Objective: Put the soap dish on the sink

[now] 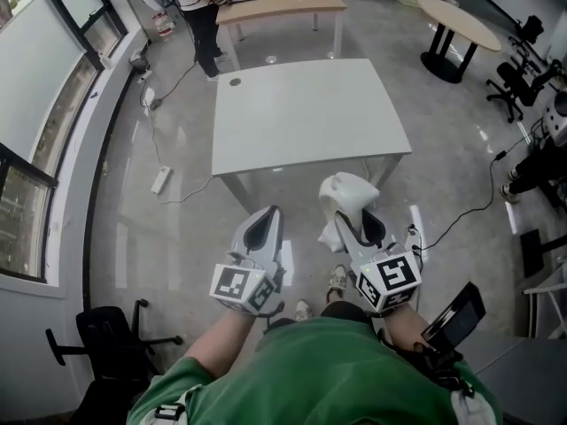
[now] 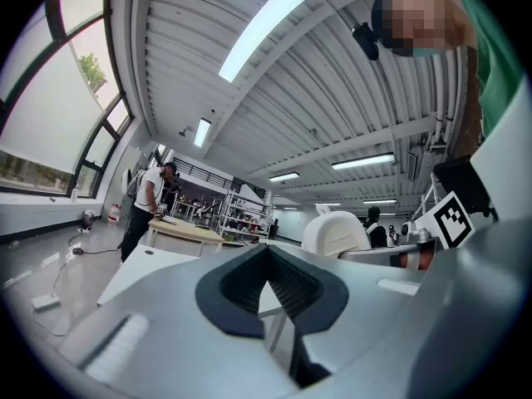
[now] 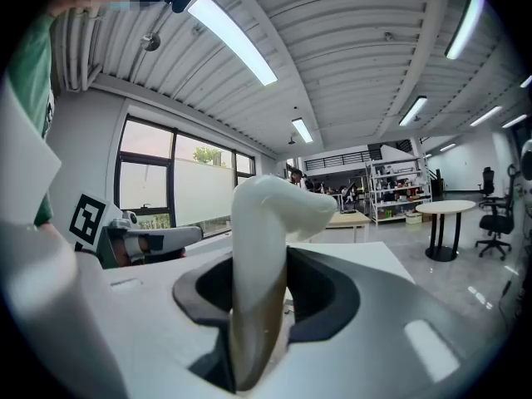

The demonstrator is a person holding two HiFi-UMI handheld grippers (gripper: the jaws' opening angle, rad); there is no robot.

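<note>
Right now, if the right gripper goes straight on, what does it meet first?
Probably the white table, at its near edge; the soap dish in its jaws leads. Depth is unclear.

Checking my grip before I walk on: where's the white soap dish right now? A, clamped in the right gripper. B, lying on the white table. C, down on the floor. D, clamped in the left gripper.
A: in the right gripper view the right gripper has its jaws pressed on the white soap dish, while the left gripper has nothing between its jaws.
</note>
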